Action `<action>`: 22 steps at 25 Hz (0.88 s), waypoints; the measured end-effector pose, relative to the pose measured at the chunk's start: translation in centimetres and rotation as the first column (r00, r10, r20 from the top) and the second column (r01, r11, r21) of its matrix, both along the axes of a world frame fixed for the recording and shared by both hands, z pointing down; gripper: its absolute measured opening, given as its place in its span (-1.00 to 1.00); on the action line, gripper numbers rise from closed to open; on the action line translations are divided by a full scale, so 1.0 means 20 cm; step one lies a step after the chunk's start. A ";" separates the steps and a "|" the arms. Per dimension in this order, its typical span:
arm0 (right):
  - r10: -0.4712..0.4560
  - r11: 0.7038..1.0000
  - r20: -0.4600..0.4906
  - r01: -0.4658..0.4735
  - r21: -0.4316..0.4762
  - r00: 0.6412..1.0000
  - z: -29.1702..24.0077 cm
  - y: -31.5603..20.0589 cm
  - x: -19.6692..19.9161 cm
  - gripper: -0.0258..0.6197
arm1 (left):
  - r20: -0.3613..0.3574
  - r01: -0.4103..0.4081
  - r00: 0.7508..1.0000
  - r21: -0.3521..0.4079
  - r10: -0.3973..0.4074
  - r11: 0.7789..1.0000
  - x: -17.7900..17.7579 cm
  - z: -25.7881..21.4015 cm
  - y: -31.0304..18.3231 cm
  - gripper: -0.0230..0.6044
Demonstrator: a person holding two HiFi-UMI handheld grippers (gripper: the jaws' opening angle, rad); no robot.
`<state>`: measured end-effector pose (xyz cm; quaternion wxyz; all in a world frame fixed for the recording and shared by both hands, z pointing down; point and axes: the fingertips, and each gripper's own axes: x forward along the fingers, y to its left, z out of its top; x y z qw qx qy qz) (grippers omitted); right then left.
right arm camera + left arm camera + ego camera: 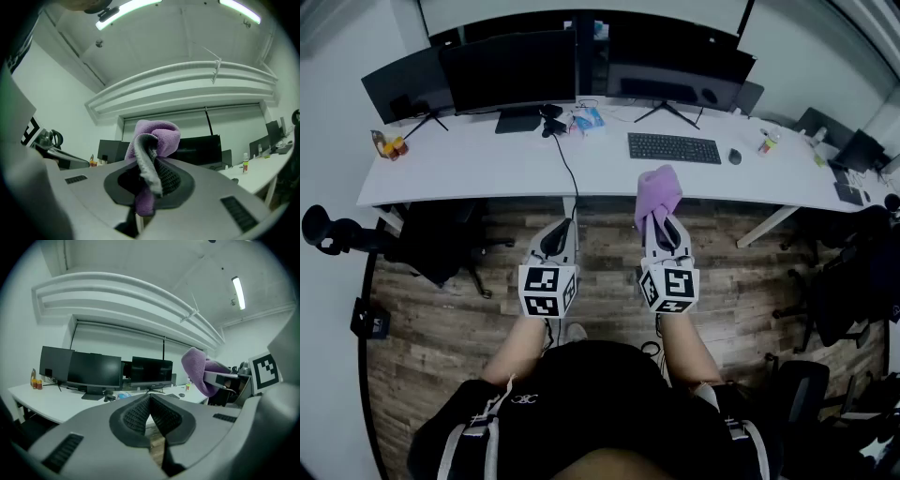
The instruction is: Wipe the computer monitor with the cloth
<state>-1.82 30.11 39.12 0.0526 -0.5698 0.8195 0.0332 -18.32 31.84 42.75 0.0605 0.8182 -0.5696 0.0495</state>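
A long white surface runs across the room, with dark monitors lined along its far edge. We stand well back from it, over the wooden floor. Our right gripper has its fingers pinched on the purple cloth. Our left gripper has its fingers closed together on nothing. The cloth is caught by one narrow fold (most of it bunches loose above the tips), so we judge a hard stroke could drag it free or let bare fingertips scrape a screen. It looks soft, fleecy and crumpled, with a grey-looking edge.
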 end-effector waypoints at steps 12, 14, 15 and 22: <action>-0.008 1.000 -0.012 0.008 0.010 1.000 0.01 -0.10 -0.11 -0.74 | -0.003 0.002 1.000 -0.004 -0.002 1.000 -0.08 0.02 -0.12 -0.89; -0.007 1.000 -0.010 0.007 0.006 1.000 0.01 -0.15 -0.14 -0.74 | -0.006 -0.001 1.000 -0.004 0.001 1.000 -0.11 0.03 -0.17 -0.89; -0.006 1.000 -0.006 0.006 0.003 1.000 0.01 -0.18 -0.16 -0.74 | -0.008 -0.002 1.000 -0.005 0.002 1.000 -0.13 0.03 -0.20 -0.89; 0.013 1.000 0.007 -0.014 0.006 1.000 0.01 -0.34 -0.28 -0.74 | -0.021 -0.021 1.000 0.002 0.021 1.000 -0.26 0.05 -0.38 -0.89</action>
